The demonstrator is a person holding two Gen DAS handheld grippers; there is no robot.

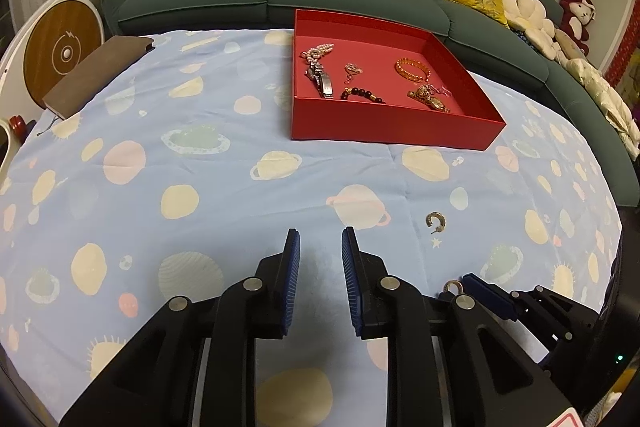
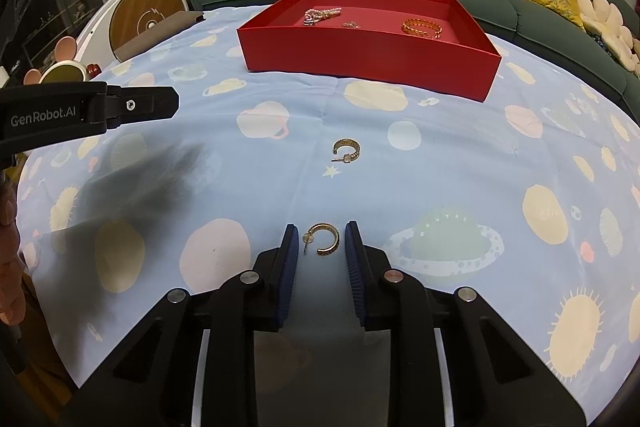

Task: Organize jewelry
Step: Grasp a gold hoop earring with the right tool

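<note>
While both grippers point down at the planet-print cloth [image 2: 280, 187], the right gripper [image 2: 322, 241] has a gold hoop earring [image 2: 325, 239] lying between its blue pads, jaws parted, pads not touching it. The left gripper [image 1: 320, 247] is parted over bare cloth, holding nothing. A second hoop earring [image 2: 346, 150] lies further ahead. The red tray [image 2: 368, 63] beyond holds bracelets and a watch.

Red tray [image 1: 394, 125] on pale-blue cloth [image 1: 200, 187] — pastel planets — gold hoop earrings [image 2: 346, 151].
</note>
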